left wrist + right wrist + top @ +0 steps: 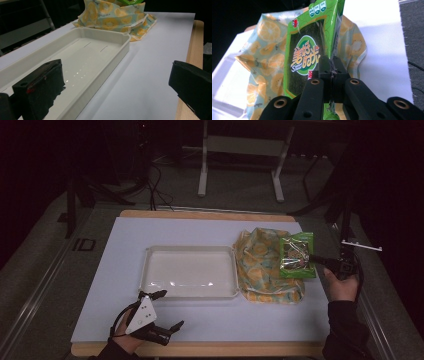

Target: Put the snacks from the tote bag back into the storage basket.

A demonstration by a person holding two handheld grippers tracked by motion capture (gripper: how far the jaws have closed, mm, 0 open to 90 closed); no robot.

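My right gripper (pixel 316 259) is shut on the edge of a green snack packet (pixel 297 255), which hangs just above a yellow orange-print cloth bag (pixel 265 265) at the table's right. In the right gripper view the packet (pixel 305 52) is pinched between the black jaws, my right gripper (pixel 332 68) clamping its side seam, with the cloth bag (pixel 264 57) behind it. My left gripper (pixel 167 310) stands open near the front left, beside the white tray (pixel 150 252). In the left gripper view my left gripper (pixel 117 82) has its jaws wide apart, one over the tray (pixel 117 53).
A white sheet (pixel 125 235) covers the wooden table (pixel 200 215). The cloth bag (pixel 112 17) lies past the tray's far end in the left gripper view. Table legs and cables stand on the dark floor behind.
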